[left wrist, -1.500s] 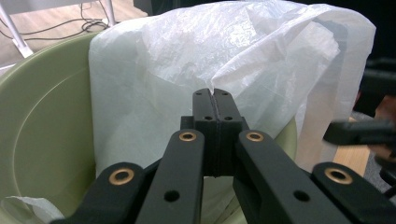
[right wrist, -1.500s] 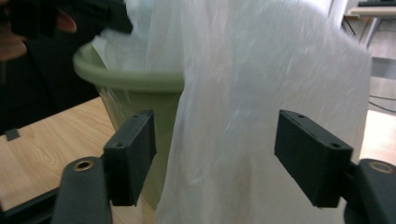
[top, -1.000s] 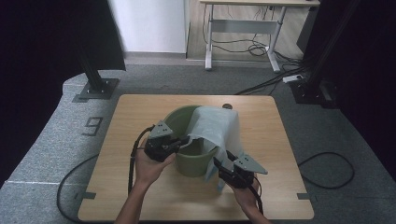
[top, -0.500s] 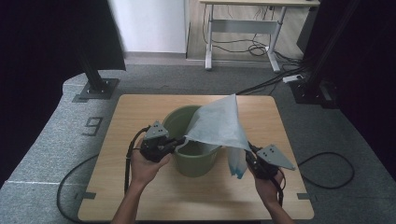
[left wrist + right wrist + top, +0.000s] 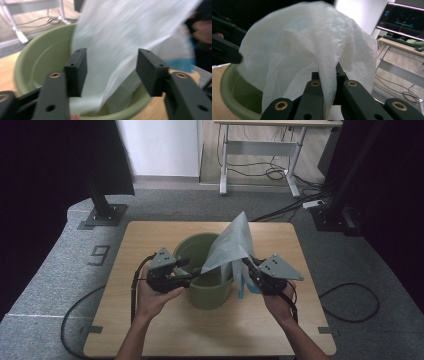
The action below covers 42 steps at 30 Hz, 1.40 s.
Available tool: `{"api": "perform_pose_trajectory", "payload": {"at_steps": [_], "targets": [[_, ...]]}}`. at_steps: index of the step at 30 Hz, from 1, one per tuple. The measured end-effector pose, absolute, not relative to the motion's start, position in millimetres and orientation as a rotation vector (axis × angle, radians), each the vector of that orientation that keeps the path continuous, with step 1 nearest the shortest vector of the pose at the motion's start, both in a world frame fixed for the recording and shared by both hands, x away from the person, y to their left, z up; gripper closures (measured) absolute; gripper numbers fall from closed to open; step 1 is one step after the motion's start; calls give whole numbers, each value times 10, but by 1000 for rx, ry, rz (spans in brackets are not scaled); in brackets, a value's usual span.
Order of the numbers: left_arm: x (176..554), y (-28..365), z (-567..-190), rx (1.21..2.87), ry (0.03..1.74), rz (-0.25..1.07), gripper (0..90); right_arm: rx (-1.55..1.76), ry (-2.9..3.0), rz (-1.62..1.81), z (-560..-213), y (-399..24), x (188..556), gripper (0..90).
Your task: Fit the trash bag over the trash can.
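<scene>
In the high view a white bag (image 5: 231, 245) is held above a green bucket (image 5: 200, 295) at the table's (image 5: 150, 320) centre, pinched by the right gripper (image 5: 248, 265) at 3 o'clock, while in the left gripper view the left gripper (image 5: 111, 72), its jaws just opened and now spread, straddles the (blurred) bag without pressing it, and in the right gripper view the jaws are clamped on the bag's film.

Light: table (image 5: 165, 330) evenly lit from above, dark surrounds, soft shadows.
Blur: white bag (image 5: 130, 37) smeared by motion in left gripper view.
Focus: jaws soft in right gripper view.
Glare: bright wall patch noted behind.
</scene>
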<state>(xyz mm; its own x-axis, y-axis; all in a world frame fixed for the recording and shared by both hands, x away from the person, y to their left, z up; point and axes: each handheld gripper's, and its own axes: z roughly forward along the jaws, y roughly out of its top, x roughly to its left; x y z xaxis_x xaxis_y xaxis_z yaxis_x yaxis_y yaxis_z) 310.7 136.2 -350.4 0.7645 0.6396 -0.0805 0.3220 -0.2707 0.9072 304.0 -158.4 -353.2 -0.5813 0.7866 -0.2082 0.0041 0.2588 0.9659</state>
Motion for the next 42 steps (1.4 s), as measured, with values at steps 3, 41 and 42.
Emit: {"api": "perform_pose_trajectory", "payload": {"at_steps": [3, 41, 42], "targets": [[3047, 1281, -3441, 1888, 673, 352, 359, 720, 1840, 1389, -3533, -1541, 3067, 887], [3156, 1585, -3505, 1902, 851, 454, 900, 732, 1853, 1647, -3728, -2131, 2635, 405], [3155, 1618, -3506, 1899, 857, 455, 900, 750, 1851, 1646, -3740, -2172, 2669, 398]]}}
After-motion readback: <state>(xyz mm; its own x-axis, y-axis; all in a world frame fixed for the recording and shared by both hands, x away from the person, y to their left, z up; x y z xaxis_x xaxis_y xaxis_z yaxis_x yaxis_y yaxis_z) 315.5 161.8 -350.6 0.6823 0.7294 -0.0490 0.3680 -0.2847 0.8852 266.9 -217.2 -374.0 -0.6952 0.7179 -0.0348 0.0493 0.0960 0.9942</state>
